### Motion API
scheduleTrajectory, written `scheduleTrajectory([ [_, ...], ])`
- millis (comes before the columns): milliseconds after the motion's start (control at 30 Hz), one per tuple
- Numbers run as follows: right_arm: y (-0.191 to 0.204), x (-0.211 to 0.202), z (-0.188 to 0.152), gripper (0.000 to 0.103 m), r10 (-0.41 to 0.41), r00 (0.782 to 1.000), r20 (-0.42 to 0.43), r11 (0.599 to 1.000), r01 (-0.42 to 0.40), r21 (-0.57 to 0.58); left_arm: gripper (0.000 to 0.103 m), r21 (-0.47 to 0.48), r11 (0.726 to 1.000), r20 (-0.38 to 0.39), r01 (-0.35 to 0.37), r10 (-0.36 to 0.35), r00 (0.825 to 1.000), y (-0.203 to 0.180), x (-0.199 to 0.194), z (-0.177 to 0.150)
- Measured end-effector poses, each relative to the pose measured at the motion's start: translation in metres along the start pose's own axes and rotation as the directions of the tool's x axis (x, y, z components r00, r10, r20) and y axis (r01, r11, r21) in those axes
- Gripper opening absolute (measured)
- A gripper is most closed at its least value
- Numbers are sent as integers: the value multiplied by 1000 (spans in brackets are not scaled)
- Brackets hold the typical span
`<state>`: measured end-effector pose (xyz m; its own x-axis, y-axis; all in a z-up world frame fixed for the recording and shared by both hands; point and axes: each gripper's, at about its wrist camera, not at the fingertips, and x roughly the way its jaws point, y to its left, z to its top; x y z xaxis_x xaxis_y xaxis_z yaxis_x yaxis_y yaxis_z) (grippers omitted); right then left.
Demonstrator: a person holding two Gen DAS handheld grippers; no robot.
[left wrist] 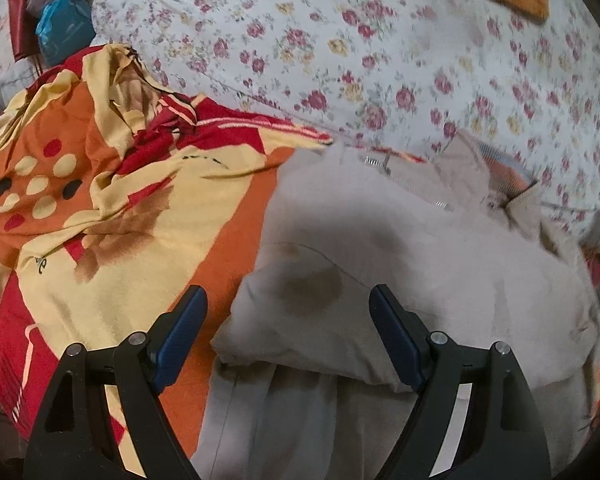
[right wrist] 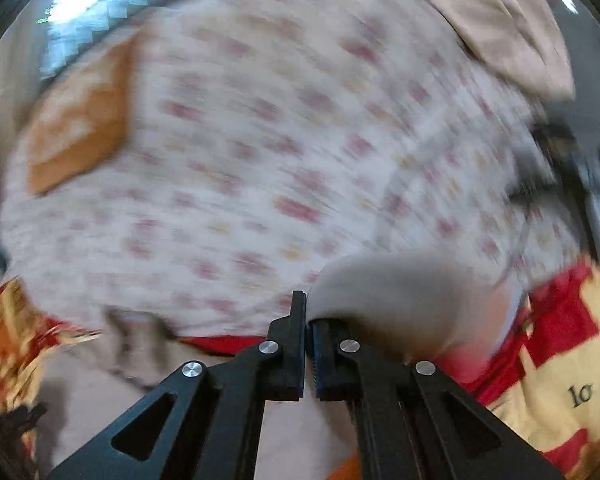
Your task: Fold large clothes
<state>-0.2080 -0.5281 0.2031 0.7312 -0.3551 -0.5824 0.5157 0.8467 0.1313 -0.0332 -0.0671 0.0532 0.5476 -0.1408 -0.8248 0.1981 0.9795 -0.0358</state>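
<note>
The right tool [right wrist: 306, 312] is closed on a fold of the beige garment [right wrist: 400, 300]; its view is blurred. The left tool [left wrist: 288, 304] hangs open above the same garment [left wrist: 400, 264], one finger either side of a folded edge, touching nothing. This looks like mid-fold: next the left tool should probably close on that edge. The garment lies on a bed, partly over an orange, red and yellow sheet [left wrist: 112, 216], beside a flowered quilt [left wrist: 340, 40]. Bags [left wrist: 56, 28] sit far behind.
</note>
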Motion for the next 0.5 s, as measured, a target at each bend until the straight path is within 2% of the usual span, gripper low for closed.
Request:
scheduleTrajectory([
  [67,40,-21,1,1,98,995,11,993,-97,-66,83,-12,1000,10,17,-17,1000,3,-4,1],
  [133,87,-42,-12,1,205,979,-14,968,-204,-149,83,-27,999,19,40,-39,999,7,-8,1],
  [167,117,-48,-28,1,262,964,-46,943,-266,-201,83,-38,998,21,55,-55,998,9,-9,1],
  [233,159,-47,-60,2,315,942,-112,905,-334,-262,83,-59,994,22,95,-94,995,13,-10,1],
  [267,179,-38,-83,4,338,925,-172,881,-376,-287,83,-70,991,20,115,-114,993,14,-9,2],
  [300,197,-25,-108,5,342,906,-251,858,-410,-310,83,-84,987,15,140,-139,990,16,-8,2],
  [367,215,-6,-147,25,316,865,-389,832,-450,-324,84,-113,974,-1,197,-198,980,18,-6,2],
  [400,218,-1,-163,27,303,848,-434,830,-459,-318,84,-130,964,-12,231,-234,972,19,-5,1],
  [467,210,-3,-179,33,309,840,-446,844,-458,-278,84,-146,949,-23,279,-285,958,17,-5,0],
  [500,202,-5,-180,37,322,839,-438,853,-457,-250,84,-137,950,-25,280,-286,958,13,-5,0],
])
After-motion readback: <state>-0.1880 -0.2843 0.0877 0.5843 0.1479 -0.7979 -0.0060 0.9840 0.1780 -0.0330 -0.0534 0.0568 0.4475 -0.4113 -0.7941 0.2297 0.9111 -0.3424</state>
